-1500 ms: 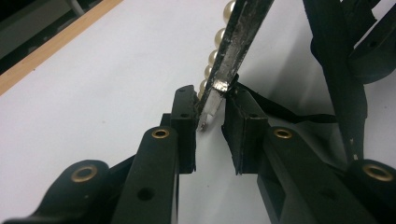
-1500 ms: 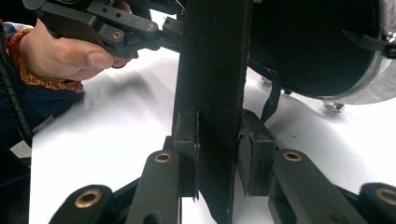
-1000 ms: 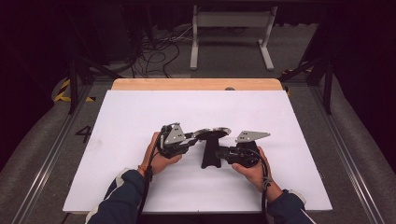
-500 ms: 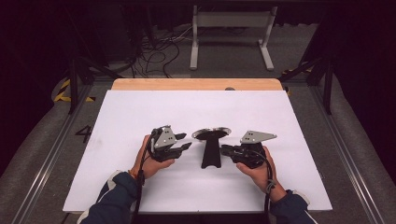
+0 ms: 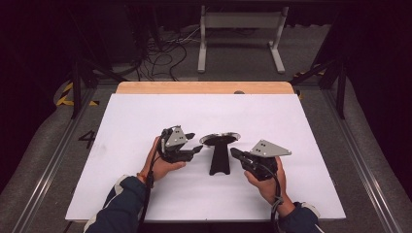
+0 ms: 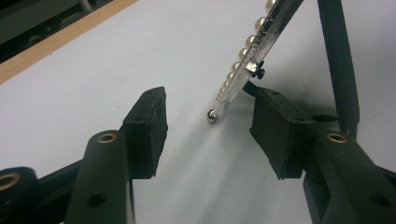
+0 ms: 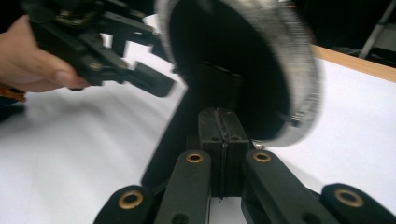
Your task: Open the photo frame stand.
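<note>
- white sheet (image 5: 145,116) covers the table, with a strip of bare wood (image 5: 204,88) along its far edge.
- left gripper (image 5: 194,145) lies in the person's left hand (image 5: 163,162) at the left of the stand, its tips just short of the ring; its jaws have just been opening and stand apart with nothing between them, and in the left gripper view one pad (image 6: 275,130) sits just beside the ring's rim.
- black stand (image 5: 219,159) stands upright between the two grippers, carrying a silvery ring (image 5: 221,138) on top; a row of pearls (image 6: 243,56) runs along that ring.
- right gripper (image 5: 234,153) is held at the stand's right, its jaws having just closed, pads pressed together on nothing, pointing at the post.
</note>
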Available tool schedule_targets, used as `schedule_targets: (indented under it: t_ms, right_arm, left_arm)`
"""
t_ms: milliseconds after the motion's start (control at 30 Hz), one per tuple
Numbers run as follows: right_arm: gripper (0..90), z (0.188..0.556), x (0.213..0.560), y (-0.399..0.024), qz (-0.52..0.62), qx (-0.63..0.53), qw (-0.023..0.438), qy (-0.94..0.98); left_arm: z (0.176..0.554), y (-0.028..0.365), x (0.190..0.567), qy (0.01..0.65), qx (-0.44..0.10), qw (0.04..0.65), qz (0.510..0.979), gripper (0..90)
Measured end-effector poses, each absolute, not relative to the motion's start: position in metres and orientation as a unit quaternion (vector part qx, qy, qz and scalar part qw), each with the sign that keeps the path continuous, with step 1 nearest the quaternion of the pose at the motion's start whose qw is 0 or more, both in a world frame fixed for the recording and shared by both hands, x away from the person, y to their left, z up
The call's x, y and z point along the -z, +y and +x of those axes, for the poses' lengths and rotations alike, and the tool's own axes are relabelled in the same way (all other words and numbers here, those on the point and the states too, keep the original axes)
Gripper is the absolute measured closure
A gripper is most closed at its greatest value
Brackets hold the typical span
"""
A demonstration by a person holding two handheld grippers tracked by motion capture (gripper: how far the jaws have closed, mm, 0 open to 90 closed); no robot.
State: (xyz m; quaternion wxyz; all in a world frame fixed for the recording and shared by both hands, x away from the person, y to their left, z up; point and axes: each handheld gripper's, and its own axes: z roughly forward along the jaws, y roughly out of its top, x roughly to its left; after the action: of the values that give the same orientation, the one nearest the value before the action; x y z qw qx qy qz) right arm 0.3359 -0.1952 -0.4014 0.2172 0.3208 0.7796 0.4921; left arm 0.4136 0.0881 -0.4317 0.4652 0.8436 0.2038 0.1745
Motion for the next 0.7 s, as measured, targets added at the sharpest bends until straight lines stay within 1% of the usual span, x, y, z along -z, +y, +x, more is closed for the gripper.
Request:
schedule_targets:
  t_ms: [167, 267, 333, 500, 567, 600, 700]
  right_arm:
    - [90.0, 0.331, 0.407, -0.177, 0.307, -0.49, 0.215, 0.787]
    - [90.0, 0.33, 0.413, -0.163, 0.304, -0.484, 0.214, 0.792]
    - [90.0, 0.33, 0.417, -0.157, 0.305, -0.482, 0.218, 0.792]
    - [90.0, 0.33, 0.428, -0.141, 0.305, -0.474, 0.223, 0.795]
    - [90.0, 0.33, 0.432, -0.135, 0.305, -0.47, 0.226, 0.797]
    - [90.0, 0.331, 0.433, -0.134, 0.307, -0.472, 0.218, 0.797]
    - [90.0, 0.331, 0.437, -0.129, 0.31, -0.469, 0.217, 0.798]
  left_arm:
    - [0.419, 0.079, 0.436, 0.204, -0.171, 0.457, 0.849, 45.9]
    - [0.422, 0.075, 0.439, 0.213, -0.172, 0.455, 0.847, 47.9]
    - [0.424, 0.074, 0.441, 0.215, -0.16, 0.458, 0.848, 51.8]
    - [0.427, 0.069, 0.445, 0.195, -0.153, 0.453, 0.856, 63.3]
    - [0.426, 0.068, 0.445, 0.183, -0.15, 0.453, 0.859, 70.1]
    - [0.426, 0.068, 0.445, 0.179, -0.15, 0.455, 0.86, 73.3]
    - [0.425, 0.067, 0.444, 0.175, -0.156, 0.449, 0.862, 74.6]
